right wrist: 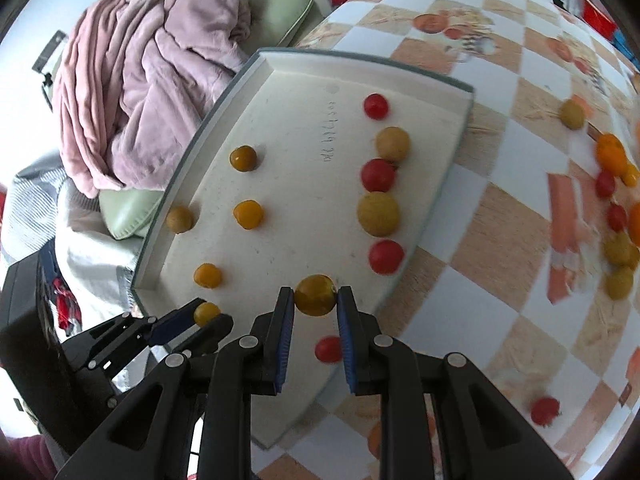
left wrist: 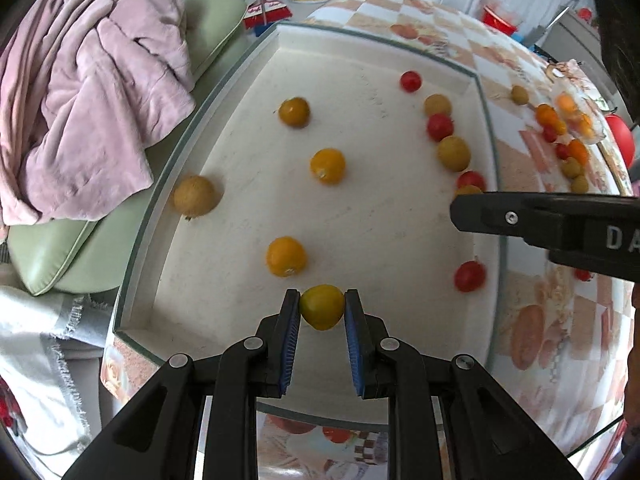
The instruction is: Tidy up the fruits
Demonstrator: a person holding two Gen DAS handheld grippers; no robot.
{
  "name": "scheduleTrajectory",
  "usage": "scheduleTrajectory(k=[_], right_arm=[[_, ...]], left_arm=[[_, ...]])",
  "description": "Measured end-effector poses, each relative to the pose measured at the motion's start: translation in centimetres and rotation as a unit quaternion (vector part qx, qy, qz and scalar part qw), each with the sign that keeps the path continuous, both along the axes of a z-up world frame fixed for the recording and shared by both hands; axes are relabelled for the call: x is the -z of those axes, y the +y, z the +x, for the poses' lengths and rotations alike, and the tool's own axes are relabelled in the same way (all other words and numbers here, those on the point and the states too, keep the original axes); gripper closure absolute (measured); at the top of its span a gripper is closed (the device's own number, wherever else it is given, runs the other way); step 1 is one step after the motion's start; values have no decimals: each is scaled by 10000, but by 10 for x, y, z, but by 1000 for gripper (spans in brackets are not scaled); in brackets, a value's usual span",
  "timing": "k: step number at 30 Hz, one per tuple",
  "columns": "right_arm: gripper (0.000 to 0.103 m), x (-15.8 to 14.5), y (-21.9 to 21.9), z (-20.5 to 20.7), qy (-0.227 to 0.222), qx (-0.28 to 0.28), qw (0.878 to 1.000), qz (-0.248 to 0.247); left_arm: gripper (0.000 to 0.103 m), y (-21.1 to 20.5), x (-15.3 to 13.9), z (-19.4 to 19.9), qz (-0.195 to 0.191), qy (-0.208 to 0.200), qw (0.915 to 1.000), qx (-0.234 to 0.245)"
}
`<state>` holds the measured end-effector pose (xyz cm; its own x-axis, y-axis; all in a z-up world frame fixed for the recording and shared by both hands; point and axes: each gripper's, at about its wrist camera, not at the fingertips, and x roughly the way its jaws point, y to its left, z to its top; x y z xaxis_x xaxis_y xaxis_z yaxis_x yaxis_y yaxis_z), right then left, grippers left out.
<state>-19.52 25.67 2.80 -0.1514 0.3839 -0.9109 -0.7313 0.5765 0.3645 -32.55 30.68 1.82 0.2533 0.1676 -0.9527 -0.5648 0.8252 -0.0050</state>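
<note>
A white tray (left wrist: 400, 216) lies on the checkered table and also shows in the right wrist view (right wrist: 304, 208). My left gripper (left wrist: 322, 306) is shut on a yellow tomato (left wrist: 322, 307) low over the tray's near left part; it also shows in the right wrist view (right wrist: 206, 316). My right gripper (right wrist: 314, 298) is shut on a brownish-yellow fruit (right wrist: 315, 295) over the tray's near right side; its finger shows in the left wrist view (left wrist: 520, 216). On the tray, yellow tomatoes (left wrist: 328, 166) lie in a left column, red tomatoes (right wrist: 378, 175) and tan fruits (right wrist: 378, 214) in a right column.
A loose pile of orange, red and tan fruits (right wrist: 616, 208) lies on the tablecloth right of the tray. A red tomato (right wrist: 545, 411) lies alone on the near cloth. A pink blanket (left wrist: 92, 92) on a green cushion sits left, beyond the table edge.
</note>
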Motion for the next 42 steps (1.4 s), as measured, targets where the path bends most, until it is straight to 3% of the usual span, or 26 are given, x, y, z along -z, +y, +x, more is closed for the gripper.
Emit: scheduleTrajectory(k=[8,10,12,16,18,19,20,21,22,24,31,33,36,37,38,42], right_arm=[[79,20,21,-5,-253,-315,9985,-375],[74,19,25,-8,-353,-420,9977,-405],[62,17,28,-10,-314,-426,9979,-379],[52,1,21,-8,-440,-361,9980,-264],[36,-9,16,-6,-505,-316,9980,-201],[35,-14,12,-5,-500,-290,9982,-152],[33,-16,10,-5,-520,-252,9982,-172],[30,-19,7,-5,-538,-215,9981,-206],[28,-21,5,-5,-524,-188,9982,-223],[28,-23,0,-6,-499,-141,9983,-267],[18,-28,-21,-9,-491,176,9974,-492],[15,-32,-27,-9,-502,274,9970,-523],[0,-37,-32,-8,-518,422,9962,-565],[0,-39,-35,-8,-536,472,9958,-581],[0,-40,-35,-8,-542,487,9955,-604],[0,-49,-37,-13,-686,531,9933,-757]], left_arm=[[79,1,7,4,96,187,9998,20],[79,0,7,5,131,231,9996,54],[79,0,6,5,98,231,9997,27],[79,3,5,4,42,301,9995,-33],[78,6,5,4,11,348,9994,-66],[78,6,5,3,-15,363,9993,-79],[62,6,5,3,-24,373,9993,-86],[29,6,3,2,18,351,9993,-104],[20,5,0,1,111,276,9995,-118],[19,1,-8,0,316,124,9994,-48],[19,-3,-10,3,121,257,9995,152],[13,-4,-16,2,81,235,9995,216],[13,-4,-22,-1,136,298,9990,313],[12,-3,-24,-1,152,343,9987,344],[1,-3,-25,-1,136,400,9984,371],[0,-5,-35,-3,153,410,9980,460]])
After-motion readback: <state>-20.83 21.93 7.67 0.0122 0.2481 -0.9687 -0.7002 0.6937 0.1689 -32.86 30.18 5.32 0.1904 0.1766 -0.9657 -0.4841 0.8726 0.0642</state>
